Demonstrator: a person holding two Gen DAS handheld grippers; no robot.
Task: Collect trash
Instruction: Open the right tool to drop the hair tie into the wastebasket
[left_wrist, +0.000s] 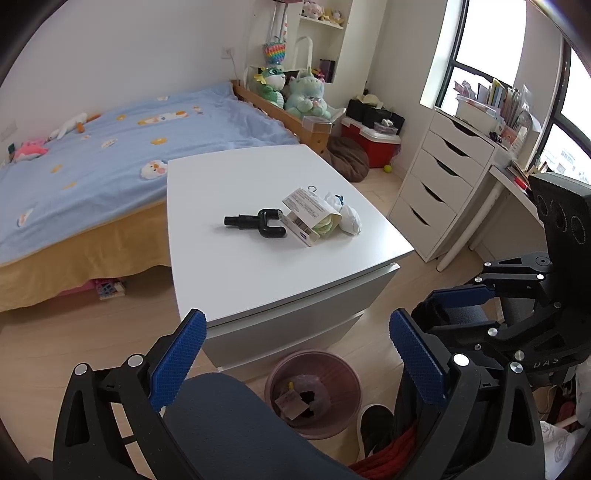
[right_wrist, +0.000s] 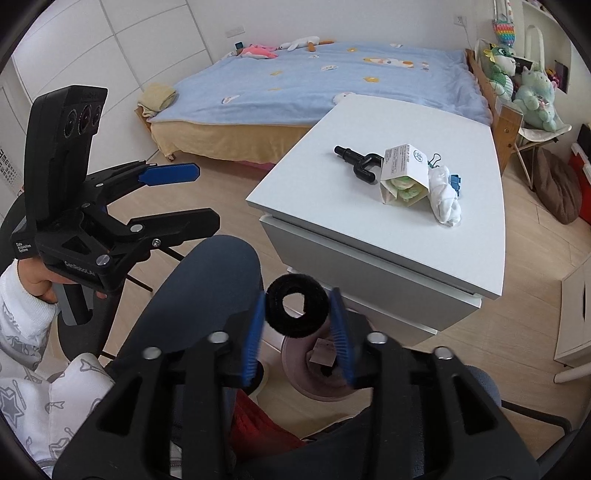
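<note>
Hanging directly above the bin (right_wrist: 325, 373) at 6 o'clock, the black ring (right_wrist: 297, 311) is seen between the right claw (right_wrist: 300, 332) pads, seemingly loose; the left claw (left_wrist: 295, 363) is wide, empty.

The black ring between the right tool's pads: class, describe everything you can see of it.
The black ring looks fuzzy, like a rolled strip of hook-and-loop tape, with a loose inner end showing in its round hole. It sits edge-on to the pads, its hole facing the camera, between the blue pads of the right tool, directly above the pink bin. Whether the pads press it is unclear.
</note>
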